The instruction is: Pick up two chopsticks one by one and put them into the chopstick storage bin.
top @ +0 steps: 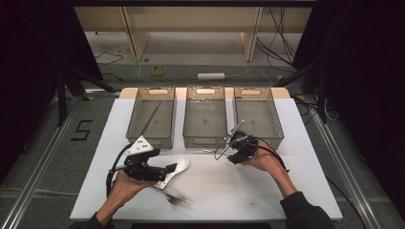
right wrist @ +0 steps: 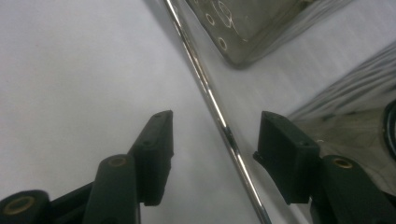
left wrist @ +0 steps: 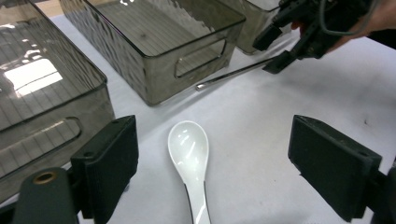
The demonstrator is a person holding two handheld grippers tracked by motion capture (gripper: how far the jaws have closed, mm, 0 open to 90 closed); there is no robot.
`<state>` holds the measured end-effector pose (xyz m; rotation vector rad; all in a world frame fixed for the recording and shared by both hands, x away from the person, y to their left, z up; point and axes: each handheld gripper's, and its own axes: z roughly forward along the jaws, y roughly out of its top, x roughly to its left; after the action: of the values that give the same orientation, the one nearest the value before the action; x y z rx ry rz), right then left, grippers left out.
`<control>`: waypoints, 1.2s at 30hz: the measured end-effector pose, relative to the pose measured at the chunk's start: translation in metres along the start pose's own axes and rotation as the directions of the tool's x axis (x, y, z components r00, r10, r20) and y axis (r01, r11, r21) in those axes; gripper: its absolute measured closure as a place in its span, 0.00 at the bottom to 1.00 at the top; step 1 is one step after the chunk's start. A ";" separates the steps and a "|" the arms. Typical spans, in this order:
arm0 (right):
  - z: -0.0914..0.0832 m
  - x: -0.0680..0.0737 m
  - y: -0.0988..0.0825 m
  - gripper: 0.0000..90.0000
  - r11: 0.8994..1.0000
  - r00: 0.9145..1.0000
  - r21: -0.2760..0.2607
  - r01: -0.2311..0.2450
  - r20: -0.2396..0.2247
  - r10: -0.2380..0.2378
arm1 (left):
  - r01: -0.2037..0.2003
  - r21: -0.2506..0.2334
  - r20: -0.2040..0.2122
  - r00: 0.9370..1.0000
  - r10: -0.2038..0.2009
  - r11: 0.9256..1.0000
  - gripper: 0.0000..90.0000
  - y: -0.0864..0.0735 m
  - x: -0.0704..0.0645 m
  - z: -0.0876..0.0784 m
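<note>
High view: left bin point(top: 152, 117) holds thin metal rod point(top: 152, 116).

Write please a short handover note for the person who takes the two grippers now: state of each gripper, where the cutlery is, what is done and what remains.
Left gripper: jaws wide open, straddling the white ceramic spoon, which lies on the white table; not touching it.
Right gripper: jaws open on either side of the metal chopstick, which lies on the table near the bins; pads not yet on it.
Fork: on the table near the front edge, by the left hand.
Done: one thin utensil appears to lie in the left bin.
Middle bin and right bin look empty.
Left: probably grip the spoon and the chopstick, then bin them; then the fork.
</note>
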<state>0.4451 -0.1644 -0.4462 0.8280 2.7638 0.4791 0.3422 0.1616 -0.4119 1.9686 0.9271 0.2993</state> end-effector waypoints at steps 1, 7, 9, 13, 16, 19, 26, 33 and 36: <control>0.002 -0.001 0.000 0.55 1.000 1.000 0.005 -0.002 0.000 0.002 | -0.008 0.004 0.001 1.000 0.008 1.000 0.17 -0.001 -0.002 0.000; 0.005 -0.005 0.001 0.61 1.000 1.000 0.026 -0.012 -0.014 0.013 | -0.023 0.005 0.011 1.000 0.023 1.000 0.17 -0.003 -0.007 -0.002; 0.005 -0.006 0.001 0.63 0.999 1.000 0.036 -0.008 -0.011 0.008 | -0.022 0.005 0.009 1.000 0.022 1.000 0.17 -0.003 -0.007 -0.002; 0.007 -0.004 0.002 0.64 0.999 1.000 0.042 0.019 0.003 -0.019 | -0.022 0.011 0.006 1.000 0.022 1.000 0.17 -0.004 -0.006 -0.002; 0.008 0.000 0.004 0.66 0.998 0.999 0.049 0.039 0.016 -0.040 | -0.021 0.010 0.006 1.000 0.021 1.000 0.17 -0.005 -0.006 -0.003; 0.011 0.001 0.005 0.67 0.997 0.999 0.064 0.043 0.030 -0.045 | -0.017 0.013 0.006 1.000 0.017 1.000 0.17 -0.006 -0.006 -0.002; 0.015 -0.002 0.007 0.71 0.995 0.999 0.089 0.040 0.016 -0.042 | -0.019 0.014 0.007 1.000 0.019 1.000 0.18 -0.006 -0.007 -0.002; 0.016 -0.006 0.009 0.79 0.993 0.999 0.111 0.032 -0.038 -0.028 | -0.025 0.023 0.012 1.000 0.025 0.999 0.18 -0.006 -0.008 -0.001; 0.016 -0.005 0.010 0.83 0.992 0.998 0.123 0.037 -0.046 -0.032 | -0.028 0.022 0.014 1.000 0.028 0.999 0.18 -0.006 -0.009 -0.001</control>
<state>0.4586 -0.1558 -0.4566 0.8038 2.8680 0.3256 0.3325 0.1583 -0.4150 2.0030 0.8984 0.2924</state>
